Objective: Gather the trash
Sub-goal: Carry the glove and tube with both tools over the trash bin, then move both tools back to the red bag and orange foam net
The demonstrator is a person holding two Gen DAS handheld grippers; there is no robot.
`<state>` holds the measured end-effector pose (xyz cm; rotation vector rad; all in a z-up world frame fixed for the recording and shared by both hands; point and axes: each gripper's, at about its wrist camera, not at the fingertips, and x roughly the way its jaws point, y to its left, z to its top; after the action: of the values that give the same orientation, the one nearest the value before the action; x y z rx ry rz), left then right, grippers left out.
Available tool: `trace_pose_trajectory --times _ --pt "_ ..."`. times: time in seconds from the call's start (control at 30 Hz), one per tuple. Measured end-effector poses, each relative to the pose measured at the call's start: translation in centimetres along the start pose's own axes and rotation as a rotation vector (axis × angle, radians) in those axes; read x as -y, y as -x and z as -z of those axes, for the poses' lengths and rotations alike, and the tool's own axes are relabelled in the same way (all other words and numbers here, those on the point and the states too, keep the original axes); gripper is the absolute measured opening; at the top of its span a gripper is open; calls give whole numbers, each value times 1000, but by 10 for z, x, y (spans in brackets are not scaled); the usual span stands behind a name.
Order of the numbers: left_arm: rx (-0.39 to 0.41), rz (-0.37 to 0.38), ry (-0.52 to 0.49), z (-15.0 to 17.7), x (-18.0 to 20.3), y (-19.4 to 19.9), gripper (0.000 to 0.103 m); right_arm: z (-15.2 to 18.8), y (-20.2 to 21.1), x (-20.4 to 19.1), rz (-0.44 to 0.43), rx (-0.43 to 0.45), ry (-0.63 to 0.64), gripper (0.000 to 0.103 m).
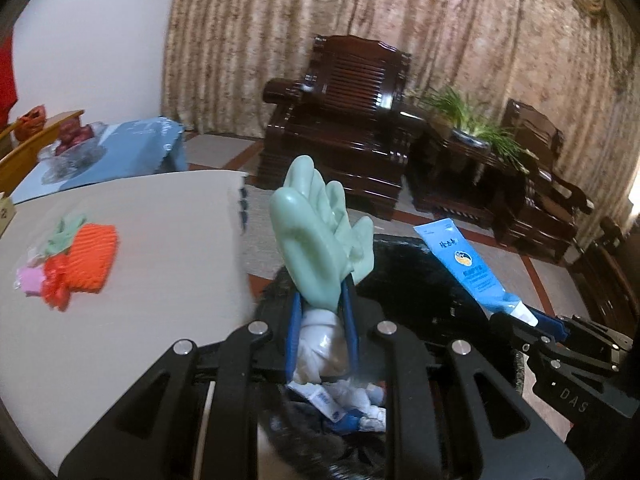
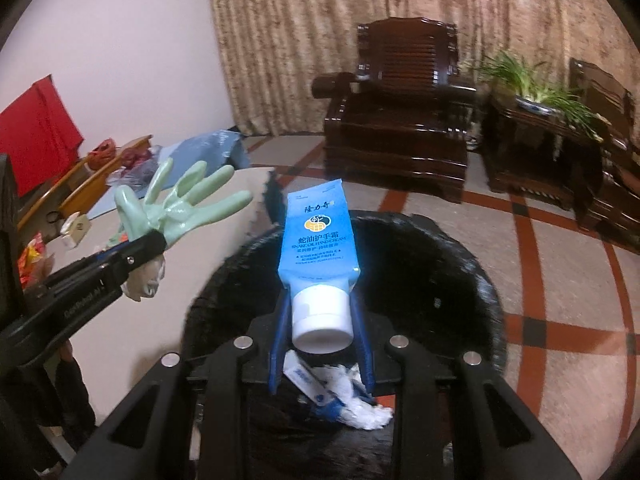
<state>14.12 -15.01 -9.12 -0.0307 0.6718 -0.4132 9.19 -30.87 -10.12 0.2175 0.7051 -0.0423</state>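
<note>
My left gripper (image 1: 322, 300) is shut on a pale green rubber glove (image 1: 320, 232), held upright over the black-lined trash bin (image 1: 420, 272). The glove also shows in the right wrist view (image 2: 180, 208), gripped by the left gripper (image 2: 154, 246). My right gripper (image 2: 320, 300) is shut on a blue hand cream tube (image 2: 318, 236) with a white cap, over the same bin (image 2: 460, 280). The tube also shows in the left wrist view (image 1: 464, 268). Crumpled white tissue and a blue wrapper (image 2: 340, 392) lie inside the bin.
A white table (image 1: 140, 260) at left carries an orange knitted item (image 1: 86, 260) and small wrappers. A dark wooden armchair (image 1: 340, 120), a side table with a plant (image 1: 468, 124) and a second chair stand behind. A blue-covered table (image 1: 120, 152) is far left.
</note>
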Motion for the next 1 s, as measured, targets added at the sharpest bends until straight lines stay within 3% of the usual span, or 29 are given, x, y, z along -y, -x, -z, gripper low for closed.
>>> trace_pose_trajectory --times 0.17,0.23,0.27,0.3,0.33,0.43,0.5,0.6,0.77,1.0 --pt "-32 53 -19 4 19 -19 20 5 -3 14 31 -15 -21 29" --pt "-52 74 -25 7 25 -27 25 6 -5 18 49 -25 -27 30" --pt "-56 78 -23 8 25 -28 33 8 -5 20 59 -27 -31 35" --pt "-61 98 -20 10 26 -30 40 9 -6 22 75 -30 -33 48" --pt "-58 102 -17 10 26 -30 51 10 -6 25 92 -29 -33 54" --pt "-42 113 -22 12 23 -25 56 13 -4 29 107 -27 -37 67" --pt "-27 105 -21 10 20 -21 62 14 -2 29 124 -17 -41 85" --pt "4 79 -10 7 8 -10 72 14 2 27 108 2 -47 92" --pt "49 27 9 5 -17 16 83 7 4 8 56 31 -29 95" --pt "100 -83 62 2 -68 54 86 -7 -9 -40 -40 46 28 96"
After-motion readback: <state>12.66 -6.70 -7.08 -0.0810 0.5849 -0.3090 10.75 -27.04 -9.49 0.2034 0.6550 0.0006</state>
